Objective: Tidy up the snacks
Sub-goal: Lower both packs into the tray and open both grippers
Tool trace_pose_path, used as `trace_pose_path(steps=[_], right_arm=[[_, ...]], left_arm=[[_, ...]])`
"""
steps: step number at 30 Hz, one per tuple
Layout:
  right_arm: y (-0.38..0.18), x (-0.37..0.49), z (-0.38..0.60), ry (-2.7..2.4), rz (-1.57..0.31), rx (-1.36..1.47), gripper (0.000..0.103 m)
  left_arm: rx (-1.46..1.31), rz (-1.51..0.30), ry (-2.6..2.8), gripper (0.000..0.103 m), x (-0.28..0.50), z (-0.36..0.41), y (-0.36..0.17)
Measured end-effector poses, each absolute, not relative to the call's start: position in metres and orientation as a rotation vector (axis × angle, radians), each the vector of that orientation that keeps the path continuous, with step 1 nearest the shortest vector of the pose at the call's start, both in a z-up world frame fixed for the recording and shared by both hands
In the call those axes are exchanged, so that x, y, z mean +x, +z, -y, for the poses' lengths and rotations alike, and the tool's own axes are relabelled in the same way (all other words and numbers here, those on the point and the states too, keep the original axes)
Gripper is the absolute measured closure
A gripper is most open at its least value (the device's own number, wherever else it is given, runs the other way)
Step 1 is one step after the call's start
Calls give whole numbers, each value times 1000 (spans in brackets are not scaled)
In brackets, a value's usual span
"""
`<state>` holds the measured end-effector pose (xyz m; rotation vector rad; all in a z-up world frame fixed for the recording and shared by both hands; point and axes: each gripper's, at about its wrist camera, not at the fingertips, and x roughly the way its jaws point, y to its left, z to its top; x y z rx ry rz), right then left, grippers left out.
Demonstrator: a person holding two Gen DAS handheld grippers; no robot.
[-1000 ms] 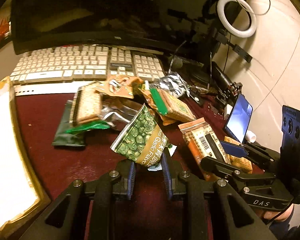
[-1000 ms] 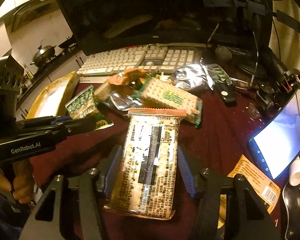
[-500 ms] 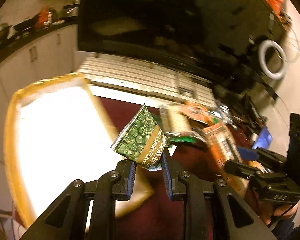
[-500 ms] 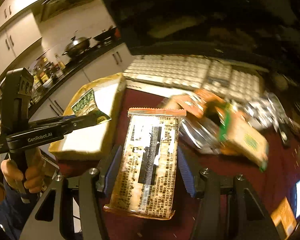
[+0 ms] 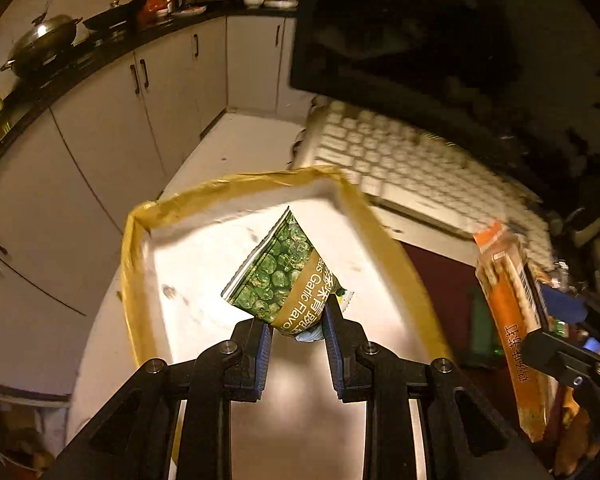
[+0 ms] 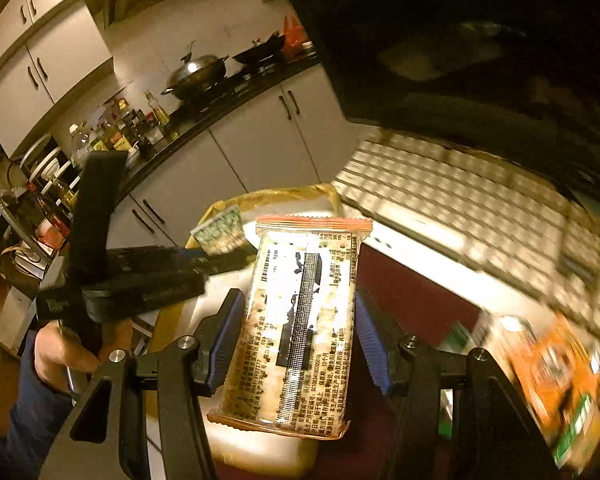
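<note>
Fingers of my left gripper (image 5: 296, 330) pinched the green pea packet (image 5: 282, 280) by one corner above the yellow-rimmed box (image 5: 236, 182); it could have twisted loose. My right gripper (image 6: 300, 334) clamped the cracker pack (image 6: 300, 320) nearby. Beyond, loose snacks (image 6: 556, 384) littered the tabletop (image 5: 444, 280) before the keyboard (image 5: 412, 164); nothing blocked the box.

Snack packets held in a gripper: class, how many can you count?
2: the green pea packet in the left gripper over the box; the cracker packet in the right gripper.
</note>
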<state>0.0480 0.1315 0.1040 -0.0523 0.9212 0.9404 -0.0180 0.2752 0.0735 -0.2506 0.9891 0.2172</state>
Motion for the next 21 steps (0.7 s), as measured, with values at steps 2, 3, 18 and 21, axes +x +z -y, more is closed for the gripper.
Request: trace_pose_path(steps=[2, 3, 18, 21], right_arm=[[98, 61, -152, 942, -943, -52, 48], [95, 66, -161, 945, -952, -54, 48], [58, 90, -240, 922, -1025, -169, 48], [49, 95, -242, 905, -1040, -172, 48]], left_arm=[[-240, -1018, 250, 78, -9, -284, 65], [-245, -1032, 263, 78, -5, -289, 59], [-295, -1070, 257, 78, 9, -306, 36], [-282, -1071, 251, 78, 7, -303, 36]])
